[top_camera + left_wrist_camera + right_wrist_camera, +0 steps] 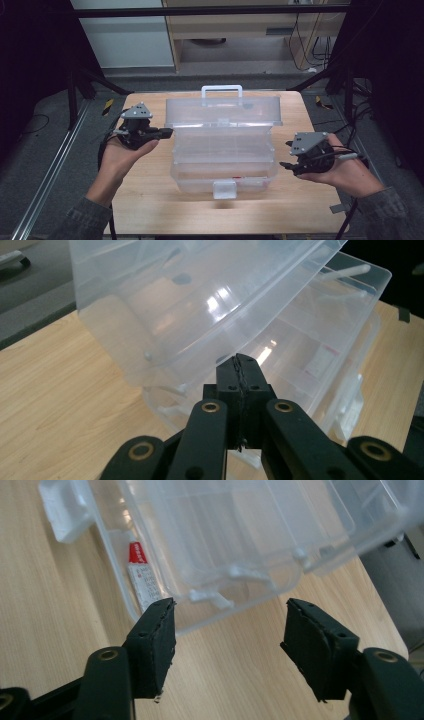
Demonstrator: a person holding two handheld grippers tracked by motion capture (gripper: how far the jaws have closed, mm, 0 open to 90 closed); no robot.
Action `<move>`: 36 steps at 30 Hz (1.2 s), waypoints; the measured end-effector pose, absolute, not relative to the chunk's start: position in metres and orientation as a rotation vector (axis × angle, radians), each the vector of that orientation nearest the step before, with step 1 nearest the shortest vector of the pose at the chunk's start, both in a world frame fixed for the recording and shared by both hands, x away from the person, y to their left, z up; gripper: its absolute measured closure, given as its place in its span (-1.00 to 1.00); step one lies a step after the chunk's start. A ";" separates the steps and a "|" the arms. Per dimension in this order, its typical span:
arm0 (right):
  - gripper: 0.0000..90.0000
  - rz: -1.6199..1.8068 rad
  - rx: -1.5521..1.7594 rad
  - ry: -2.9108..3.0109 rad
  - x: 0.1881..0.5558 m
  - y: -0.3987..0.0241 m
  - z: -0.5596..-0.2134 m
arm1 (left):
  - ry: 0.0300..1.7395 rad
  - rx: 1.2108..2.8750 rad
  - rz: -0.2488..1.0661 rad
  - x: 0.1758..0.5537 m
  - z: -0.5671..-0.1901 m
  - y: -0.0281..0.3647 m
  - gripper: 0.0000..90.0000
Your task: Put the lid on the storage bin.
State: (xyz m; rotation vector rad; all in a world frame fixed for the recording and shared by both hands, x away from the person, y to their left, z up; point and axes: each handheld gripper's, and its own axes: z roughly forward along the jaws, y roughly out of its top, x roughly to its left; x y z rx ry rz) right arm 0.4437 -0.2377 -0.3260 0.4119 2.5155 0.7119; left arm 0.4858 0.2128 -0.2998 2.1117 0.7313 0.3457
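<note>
A clear plastic tiered box (222, 150) stands open in the middle of the wooden table (150, 200), its lid (222, 111) with a white handle (221, 90) raised at the back. My left gripper (167, 132) is shut with nothing in it, its tip right at the box's left side; in the left gripper view its closed tip (243, 365) sits just under the lid's end (200, 305). My right gripper (285, 166) hovers off the box's right side, open and empty (230, 610). A small white tube with a red cap (140, 577) lies in the lowest tray.
A white latch (224, 189) sticks out from the box's front edge. Bare tabletop lies to the left, right and front of the box. Beyond the table's far edge are black frame legs (345, 85), cables and a cabinet.
</note>
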 end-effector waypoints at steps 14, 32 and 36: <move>-0.36 0.688 0.596 2.469 0.454 -0.260 -0.350 | 0.698 2.121 0.307 0.462 -0.330 0.213 0.99; -0.38 0.678 0.654 2.455 0.453 -0.273 -0.360 | 0.720 2.094 0.316 0.453 -0.348 0.220 0.99; -0.39 0.670 0.672 2.456 0.452 -0.277 -0.363 | 0.720 2.096 0.316 0.450 -0.352 0.222 0.99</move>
